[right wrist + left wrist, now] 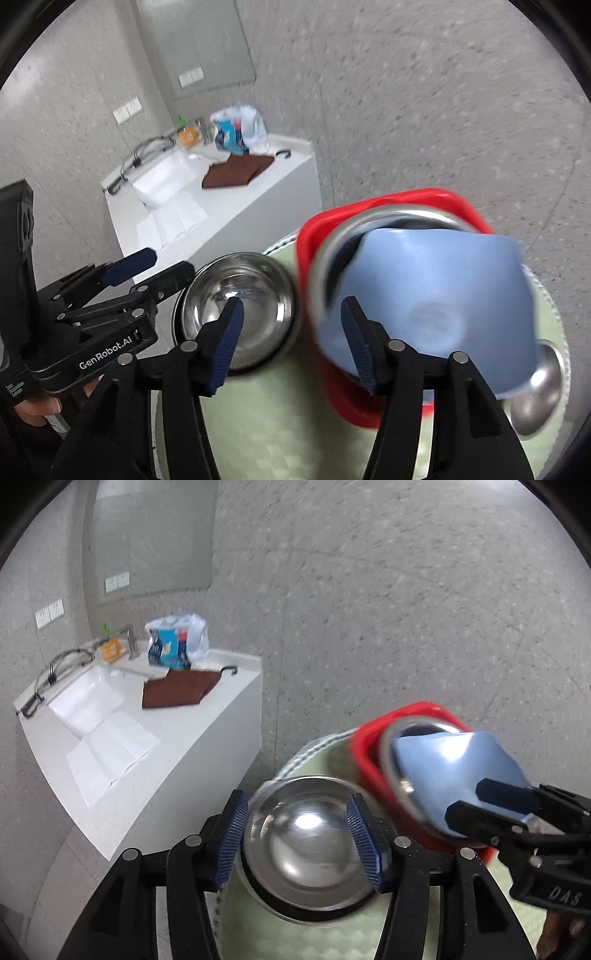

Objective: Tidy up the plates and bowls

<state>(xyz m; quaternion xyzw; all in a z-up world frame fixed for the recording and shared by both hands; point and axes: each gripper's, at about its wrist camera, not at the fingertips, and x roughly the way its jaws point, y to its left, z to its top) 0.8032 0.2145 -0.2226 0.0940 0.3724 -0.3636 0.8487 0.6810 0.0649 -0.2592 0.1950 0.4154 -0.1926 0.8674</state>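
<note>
The left gripper's (297, 843) fingers were spread wide on either side of a steel bowl (306, 845) on the green mat (314, 938), not yet closed on it, while the right gripper (291, 345) was also seen with its fingers apart, one pad against the blue bowl (436, 306) tilted in the steel dish (332, 240) inside the red tray (314, 229); whether that bowl was gripped could not be told. The step in hand was judged to be gathering bowls for nesting. Next, the left fingers would need to be closed on the steel bowl's rim and the blue bowl settled level.
</note>
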